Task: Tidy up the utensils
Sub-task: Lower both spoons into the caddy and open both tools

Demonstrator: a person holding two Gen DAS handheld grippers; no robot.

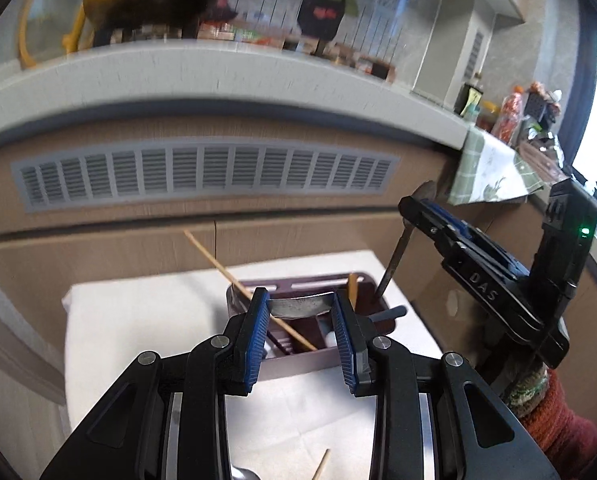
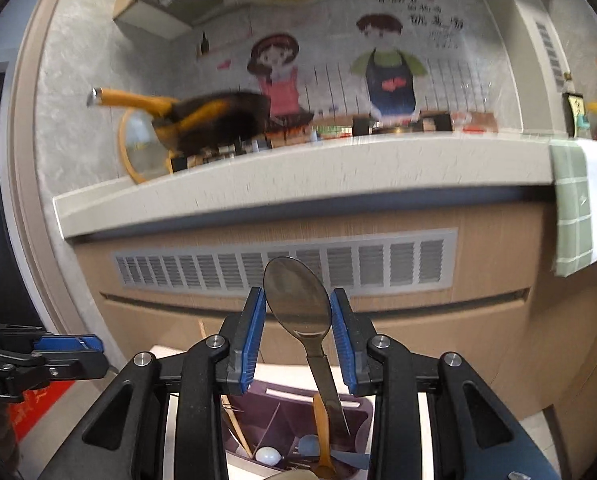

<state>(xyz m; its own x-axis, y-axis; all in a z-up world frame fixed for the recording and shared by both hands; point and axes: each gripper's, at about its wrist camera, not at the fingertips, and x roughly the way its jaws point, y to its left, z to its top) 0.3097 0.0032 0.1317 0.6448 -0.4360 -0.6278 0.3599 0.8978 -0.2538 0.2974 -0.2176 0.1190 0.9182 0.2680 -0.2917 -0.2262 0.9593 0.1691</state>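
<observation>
A mauve utensil holder (image 1: 294,354) stands on a white cloth-covered table (image 1: 138,360). My left gripper (image 1: 300,322) is shut on a metal spoon (image 1: 300,307), gripping its bowl just above the holder. A wooden chopstick (image 1: 250,292) leans out of the holder to the left. My right gripper (image 2: 297,326) is around the bowl of a second metal spoon (image 2: 298,300). That spoon stands upright with its handle down in the holder (image 2: 294,420), and its bowl looks pinched between the pads. In the left wrist view the right gripper (image 1: 426,204) holds this spoon (image 1: 394,256) over the holder's right compartment.
The holder also contains an orange-handled utensil (image 2: 321,428), a white spoon (image 2: 268,456) and a blue one (image 2: 309,444). A loose chopstick (image 1: 321,465) lies on the cloth near me. A cabinet with a vent grille (image 1: 202,176) and a counter (image 1: 218,72) are behind.
</observation>
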